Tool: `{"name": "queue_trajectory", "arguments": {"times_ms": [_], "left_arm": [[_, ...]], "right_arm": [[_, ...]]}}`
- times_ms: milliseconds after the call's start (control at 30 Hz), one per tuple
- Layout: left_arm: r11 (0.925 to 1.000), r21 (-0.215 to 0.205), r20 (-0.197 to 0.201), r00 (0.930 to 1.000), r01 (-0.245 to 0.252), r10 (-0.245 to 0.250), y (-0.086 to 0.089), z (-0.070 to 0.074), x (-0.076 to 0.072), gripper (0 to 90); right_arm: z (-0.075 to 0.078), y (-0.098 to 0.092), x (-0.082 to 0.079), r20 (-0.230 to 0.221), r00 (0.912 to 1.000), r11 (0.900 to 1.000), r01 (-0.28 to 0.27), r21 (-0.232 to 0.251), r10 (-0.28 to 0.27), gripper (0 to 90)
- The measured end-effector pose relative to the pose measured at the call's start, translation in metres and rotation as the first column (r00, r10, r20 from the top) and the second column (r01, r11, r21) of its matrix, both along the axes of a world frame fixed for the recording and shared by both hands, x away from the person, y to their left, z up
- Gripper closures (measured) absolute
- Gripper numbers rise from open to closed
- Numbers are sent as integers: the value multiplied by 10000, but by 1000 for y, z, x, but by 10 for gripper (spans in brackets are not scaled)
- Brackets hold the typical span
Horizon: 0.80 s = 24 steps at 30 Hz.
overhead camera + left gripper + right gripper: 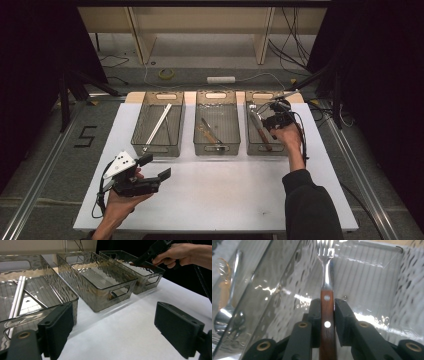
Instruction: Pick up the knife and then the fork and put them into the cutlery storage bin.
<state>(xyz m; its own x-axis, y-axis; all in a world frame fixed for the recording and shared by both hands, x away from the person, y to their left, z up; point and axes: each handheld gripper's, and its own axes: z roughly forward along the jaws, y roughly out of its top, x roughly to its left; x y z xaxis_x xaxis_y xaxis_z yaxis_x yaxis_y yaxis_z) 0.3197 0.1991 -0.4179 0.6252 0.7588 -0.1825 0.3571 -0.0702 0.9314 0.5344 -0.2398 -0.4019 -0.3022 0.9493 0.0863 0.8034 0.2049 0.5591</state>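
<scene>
- Left tool (159, 167): held low over the tabletop (225, 195) near its front-left corner, resting level in the person's left hand (117, 205). Its jaws stand wide apart with nothing between them; bare white surface shows in the gap in the left gripper view.
- Left bin (158, 125): clear, ribbed, near the tabletop's far edge toward the left corner. White sticks (17, 298) lie along its floor.
- Middle bin (217, 122): just beside the left one, at the centre of the far edge. Cutlery lies inside, a spoon (225, 307) among it.
- Right bin (265, 125): last in the row, toward the far-right corner.
- Fork (327, 302): wooden handle with metal rivets, steel tines pointing away from the tool. It sits inside the right bin, above its ribbed floor; whether it touches the floor cannot be told.
- Right tool (327, 307): reaching into the right bin from its right side, jaws closed narrowly on the fork's wooden handle, pads pressing both flanks.
</scene>
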Motion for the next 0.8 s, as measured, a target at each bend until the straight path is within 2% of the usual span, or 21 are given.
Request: {"name": "queue_trajectory", "arguments": {"times_ms": [67,167,300,533,700,800], "left_arm": [[10000,-5,10,10000,2,-2,0,0,0,155],[10000,-5,-3,10000,0,0,0,0,0,155],[10000,-1,-11,10000,6,-6,0,0,0,155],[10000,-3,-5,10000,-15,15,-1,0,0,155],[10000,0,-14,10000,-3,3,-1,0,0,155],[10000,-13,-18,10000,6,-6,-1,0,0,155]], "right_arm": [[0,0,0,-125,9999,10000,-22,49,22,715],[3,-3,-1,87,10000,9993,-13,383,9,668],[8,-5,-5,185,9997,9983,-146,571,136,628],[18,-7,-18,658,9963,9929,-611,1023,545,534],[23,-3,-29,948,9916,9906,-966,963,875,465],[26,-1,-35,1213,9871,9865,-1179,1133,1041,446]]}}
